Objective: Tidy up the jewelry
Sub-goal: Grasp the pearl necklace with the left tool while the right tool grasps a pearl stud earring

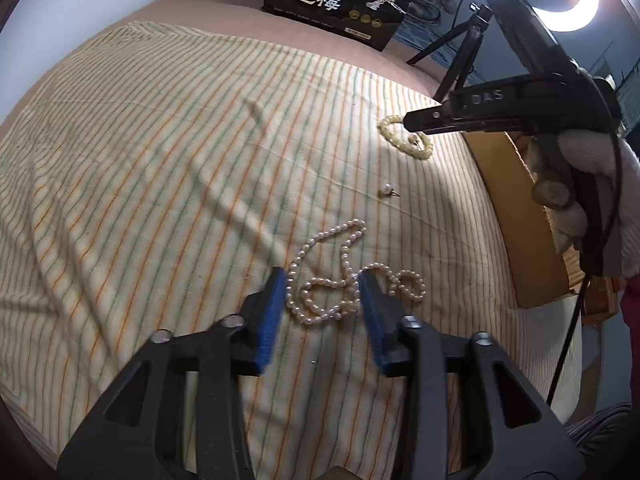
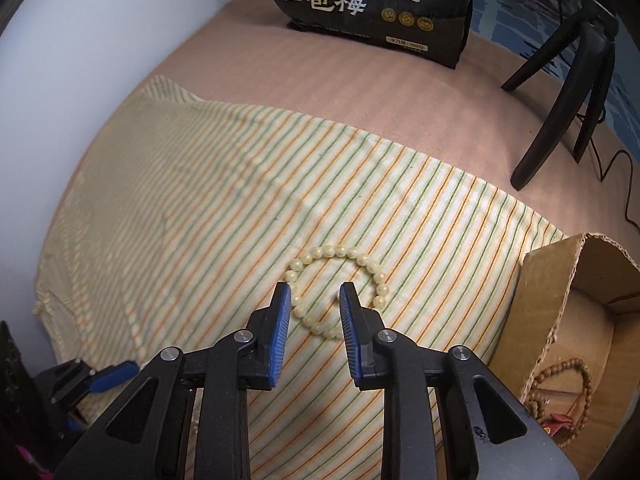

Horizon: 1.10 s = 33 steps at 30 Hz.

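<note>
Your right gripper (image 2: 314, 294) hovers over the yellow bead bracelet (image 2: 340, 276) on the striped cloth (image 2: 200, 200), its fingers (image 2: 280, 320) apart and gripping nothing, straddling the near side of the ring. Lower until one finger sits inside the ring and the other outside, then close on the strand itself so the beads do not roll away. The cardboard box (image 2: 560, 280) just to the right already holds a brown bead bracelet (image 2: 560, 384); that looks like the place to carry this one.

Your left gripper (image 1: 322, 280) stands over the pearl necklace (image 1: 340, 280), fingers (image 1: 276, 304) open on either side of the tangled loops, not pinching them. A loose pearl earring (image 1: 386, 190) lies between necklace and bracelet; keep clear of it.

The black bag (image 2: 376, 4) at the back reads "一包梅", and your right gripper's body shows "DAS".
</note>
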Motion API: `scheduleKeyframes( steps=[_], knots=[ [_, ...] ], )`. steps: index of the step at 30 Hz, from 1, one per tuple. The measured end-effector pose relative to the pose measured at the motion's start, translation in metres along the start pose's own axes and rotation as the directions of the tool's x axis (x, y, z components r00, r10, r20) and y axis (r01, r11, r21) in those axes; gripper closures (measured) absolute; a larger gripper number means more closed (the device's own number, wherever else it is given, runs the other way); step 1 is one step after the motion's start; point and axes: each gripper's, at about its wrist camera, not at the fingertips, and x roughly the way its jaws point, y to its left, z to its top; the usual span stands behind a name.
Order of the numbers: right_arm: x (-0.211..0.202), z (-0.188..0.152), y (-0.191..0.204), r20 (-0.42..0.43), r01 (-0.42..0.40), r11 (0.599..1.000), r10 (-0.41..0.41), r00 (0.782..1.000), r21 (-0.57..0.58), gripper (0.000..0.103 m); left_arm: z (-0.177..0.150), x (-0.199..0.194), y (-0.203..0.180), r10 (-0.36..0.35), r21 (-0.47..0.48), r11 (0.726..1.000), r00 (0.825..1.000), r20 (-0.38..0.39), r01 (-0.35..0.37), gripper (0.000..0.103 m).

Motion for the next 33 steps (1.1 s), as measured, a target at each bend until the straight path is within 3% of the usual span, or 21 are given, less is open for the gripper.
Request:
scheduleKeyframes(
  steps=[2,16,22,24,28,33],
  knots=[
    [0.002,0.001,0.0,-0.003,0.02,1.0,-0.02,1.0,-0.005,0.08,0.0,0.001,-0.004,0.007,0.013,1.0,1.0,0.007,-0.007,0.047],
    [0.02,0.005,-0.002,-0.037,0.06,0.998,-0.061,0.997,-0.016,0.08,0.003,0.02,-0.021,0.094,0.086,0.992,0.996,0.004,-0.094,0.042],
    [0.032,0.01,0.006,-0.052,0.099,0.995,-0.1,0.994,-0.023,0.082,0.001,0.023,-0.023,0.15,0.123,0.98,0.988,0.034,-0.153,0.058],
    [0.035,0.013,0.008,-0.051,0.116,0.993,-0.117,0.992,-0.028,0.092,0.001,0.023,-0.021,0.168,0.124,0.977,0.985,0.048,-0.173,0.071],
    [0.038,0.014,0.012,-0.043,0.129,0.991,-0.131,0.99,-0.033,0.096,0.0,0.019,-0.013,0.173,0.109,0.978,0.983,0.066,-0.18,0.093],
    [0.035,0.011,0.017,-0.024,0.142,0.989,-0.143,0.989,-0.041,0.096,0.001,0.014,-0.007,0.135,0.077,0.987,0.989,0.065,-0.14,0.097]
  ],
)
